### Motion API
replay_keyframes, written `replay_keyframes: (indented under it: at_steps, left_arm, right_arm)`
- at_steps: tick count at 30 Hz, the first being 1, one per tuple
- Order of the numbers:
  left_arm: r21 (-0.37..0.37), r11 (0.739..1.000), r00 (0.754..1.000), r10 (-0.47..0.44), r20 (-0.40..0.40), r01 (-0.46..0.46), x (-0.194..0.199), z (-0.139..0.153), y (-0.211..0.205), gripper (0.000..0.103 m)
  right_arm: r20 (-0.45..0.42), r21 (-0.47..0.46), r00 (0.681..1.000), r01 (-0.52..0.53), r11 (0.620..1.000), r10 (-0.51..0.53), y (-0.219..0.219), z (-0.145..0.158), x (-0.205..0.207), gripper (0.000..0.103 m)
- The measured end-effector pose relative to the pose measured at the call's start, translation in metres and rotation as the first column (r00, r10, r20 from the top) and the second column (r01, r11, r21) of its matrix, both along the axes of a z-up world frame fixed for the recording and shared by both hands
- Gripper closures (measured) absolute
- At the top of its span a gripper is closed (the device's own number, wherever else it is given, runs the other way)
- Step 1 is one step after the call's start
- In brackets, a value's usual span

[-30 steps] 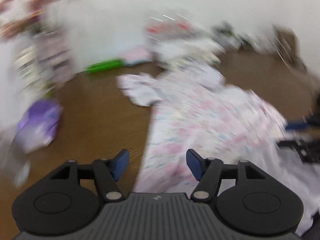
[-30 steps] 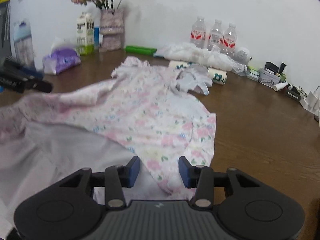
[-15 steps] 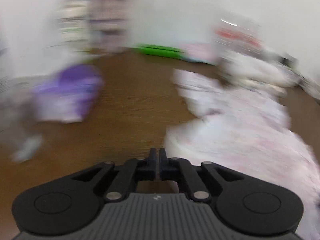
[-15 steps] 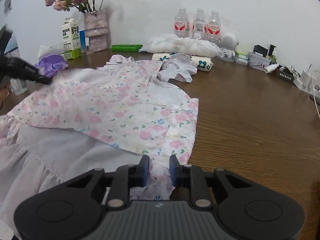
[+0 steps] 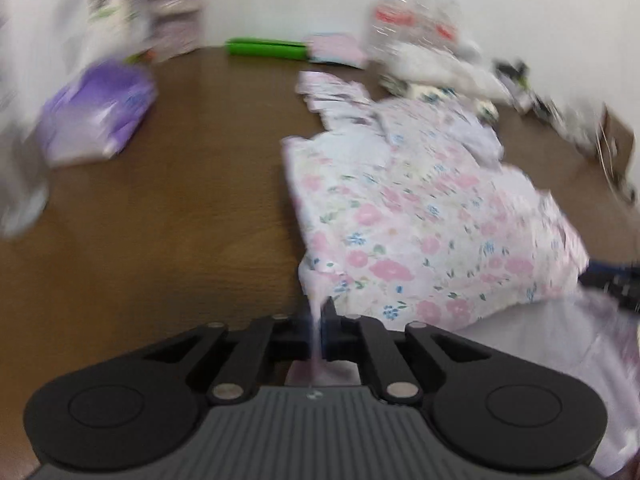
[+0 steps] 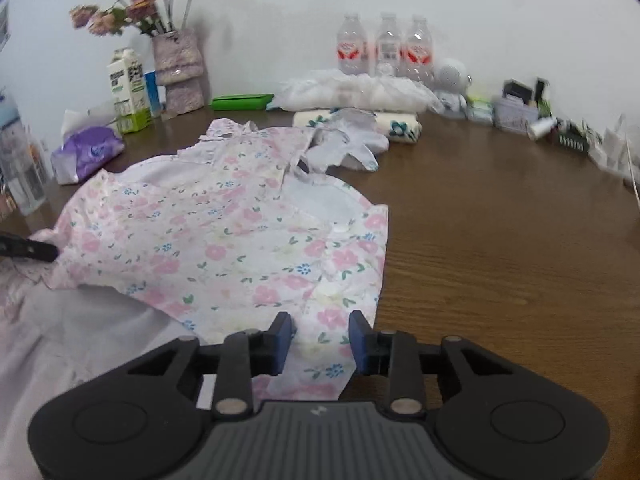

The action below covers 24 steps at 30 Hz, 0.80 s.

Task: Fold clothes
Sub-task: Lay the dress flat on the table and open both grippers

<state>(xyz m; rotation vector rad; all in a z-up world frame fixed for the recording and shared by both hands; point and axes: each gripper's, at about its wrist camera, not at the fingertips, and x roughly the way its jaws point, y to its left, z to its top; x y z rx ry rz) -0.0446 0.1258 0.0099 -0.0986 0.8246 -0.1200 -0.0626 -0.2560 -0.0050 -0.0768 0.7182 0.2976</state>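
Note:
A pink floral garment (image 6: 224, 232) lies spread on the brown wooden table (image 6: 500, 240), its floral layer folded over a plain pale layer (image 6: 80, 344). My left gripper (image 5: 319, 320) is shut on the near-left edge of the garment (image 5: 400, 220); a strip of cloth runs up between its fingers. The left view is blurred. In the right wrist view the left gripper's tip (image 6: 28, 249) shows at the garment's left edge. My right gripper (image 6: 320, 336) stands open over the garment's near-right corner, with cloth lying between its blue pads (image 6: 282, 334).
Along the back wall stand a purple tissue pack (image 6: 86, 152), a milk carton (image 6: 128, 92), a flower vase (image 6: 180, 72), a green case (image 6: 240, 101), three water bottles (image 6: 384, 46), a white bag pile (image 6: 356, 92) and a rolled cloth (image 6: 396, 128). Small clutter (image 6: 520, 108) sits back right.
My left gripper went from open to shut on the garment's edge while swinging round. My right gripper closed on the near corner half a second ago and now stands open again.

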Motion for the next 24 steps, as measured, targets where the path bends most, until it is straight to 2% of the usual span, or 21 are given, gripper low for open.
replay_keyframes:
  at_steps: [1, 2, 3, 7, 9, 11, 13, 14, 17, 19, 20, 21, 22, 24]
  left_arm:
    - [-0.028, 0.999, 0.999, 0.040, 0.003, -0.040, -0.006, -0.001, 0.008, 0.097]
    - [-0.046, 0.996, 0.997, 0.079, 0.008, -0.079, -0.013, -0.001, 0.015, 0.089]
    - [-0.031, 0.993, 0.993, 0.113, 0.027, -0.112, -0.023, 0.000, 0.017, 0.080]
    - [0.072, 0.978, 0.966, 0.180, 0.183, -0.196, -0.046, 0.021, 0.014, 0.067]
    - [0.104, 0.982, 0.966, 0.130, 0.225, -0.156, -0.040, 0.029, 0.001, 0.067]
    - [0.125, 0.989, 0.973, 0.044, 0.227, -0.074, -0.033, 0.028, -0.014, 0.070]
    - [0.148, 0.989, 0.977, -0.021, 0.210, -0.011, -0.024, 0.020, -0.026, 0.080]
    - [0.168, 0.986, 0.984, -0.016, 0.178, -0.014, -0.019, 0.013, -0.028, 0.085]
    - [0.189, 0.980, 0.993, 0.045, 0.107, -0.065, -0.014, -0.005, -0.023, 0.085]
    - [0.187, 0.975, 0.987, 0.097, 0.129, -0.120, -0.020, -0.007, -0.009, 0.084]
    - [0.195, 0.969, 0.982, 0.126, 0.141, -0.152, -0.022, -0.007, -0.003, 0.080]
    - [0.237, 0.952, 0.974, 0.161, 0.160, -0.196, -0.021, -0.008, 0.001, 0.071]
    - [0.284, 0.930, 0.965, 0.187, 0.182, -0.233, -0.020, -0.009, 0.005, 0.069]
    - [0.347, 0.891, 0.951, 0.234, 0.201, -0.293, -0.016, -0.008, 0.013, 0.070]
  right_arm:
    - [0.007, -0.014, 1.000, -0.008, 1.000, 0.008, 0.004, -0.001, -0.001, 0.074]
    - [0.006, -0.015, 1.000, -0.016, 1.000, 0.017, 0.007, 0.000, -0.002, 0.073]
    - [0.006, -0.016, 1.000, -0.025, 1.000, 0.025, 0.009, 0.000, -0.003, 0.071]
    - [0.012, -0.015, 0.999, -0.048, 0.999, 0.048, 0.016, 0.004, -0.005, 0.067]
    - [0.003, 0.004, 0.999, -0.046, 0.999, 0.046, 0.018, 0.002, 0.001, 0.067]
    - [0.008, 0.011, 0.999, -0.035, 0.999, 0.035, 0.018, -0.001, 0.008, 0.069]
    - [0.021, 0.006, 0.999, -0.028, 1.000, 0.028, 0.020, -0.002, 0.013, 0.086]
    - [0.019, -0.008, 0.999, -0.027, 1.000, 0.027, 0.021, -0.002, 0.012, 0.087]
    - [0.014, -0.058, 1.000, -0.023, 0.998, 0.023, 0.025, 0.000, 0.009, 0.092]
    - [0.005, -0.089, 1.000, -0.023, 0.996, 0.023, 0.031, 0.002, 0.002, 0.093]
    - [0.001, -0.107, 1.000, -0.030, 0.994, 0.030, 0.035, 0.003, -0.003, 0.093]
    - [-0.008, -0.124, 0.998, -0.055, 0.991, 0.055, 0.041, 0.006, -0.009, 0.093]
    - [-0.025, -0.119, 0.994, -0.109, 0.987, 0.106, 0.047, 0.008, -0.015, 0.089]
    - [-0.052, -0.041, 0.967, -0.253, 0.967, 0.251, 0.054, 0.016, -0.022, 0.082]
